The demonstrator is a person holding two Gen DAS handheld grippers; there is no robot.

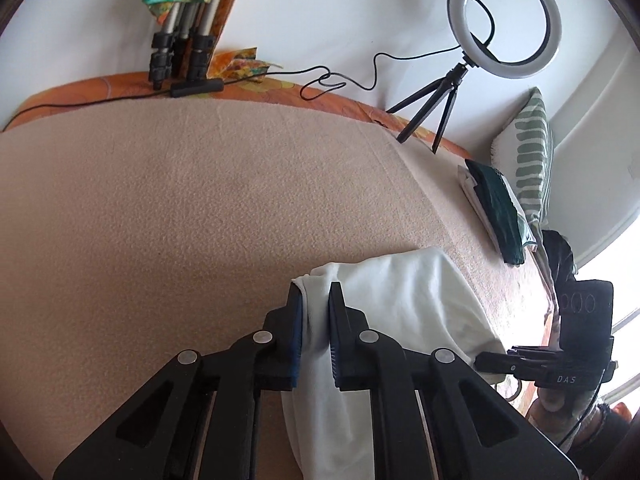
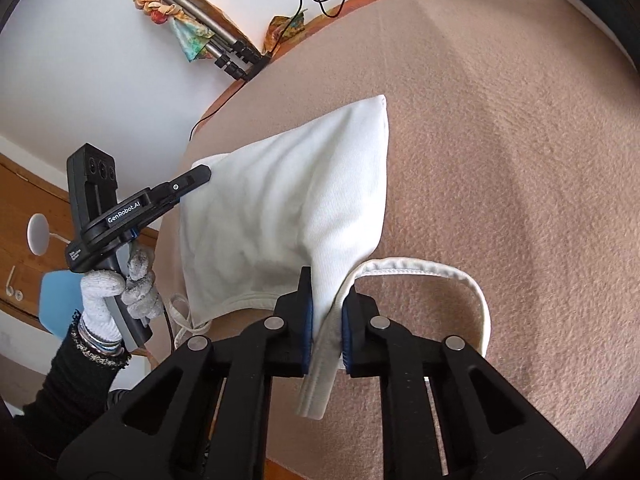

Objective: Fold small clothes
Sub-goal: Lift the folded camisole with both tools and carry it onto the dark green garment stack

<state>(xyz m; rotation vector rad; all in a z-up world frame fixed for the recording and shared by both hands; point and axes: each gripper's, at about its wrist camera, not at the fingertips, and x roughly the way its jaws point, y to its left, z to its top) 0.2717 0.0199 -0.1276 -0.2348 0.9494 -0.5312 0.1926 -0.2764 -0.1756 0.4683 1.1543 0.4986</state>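
Note:
A small white garment [image 2: 280, 208] with a banded strap [image 2: 460, 276] hangs stretched between both grippers above the beige blanket. My left gripper [image 1: 314, 300] is shut on one edge of the white garment [image 1: 404, 300]; it also shows in the right wrist view [image 2: 200, 174] at the cloth's far left corner. My right gripper [image 2: 326, 292] is shut on the garment's banded edge, with the band's end hanging below the pads. The right gripper also shows in the left wrist view [image 1: 486, 362] at the cloth's right edge.
A beige blanket [image 1: 180, 208] covers the surface. A ring light on a small tripod [image 1: 508, 20] stands at the back right. Folded dark green and white clothes [image 1: 500, 216] lie by a striped pillow [image 1: 532, 152]. Tripod legs [image 1: 180, 52] and a cable lie at the back.

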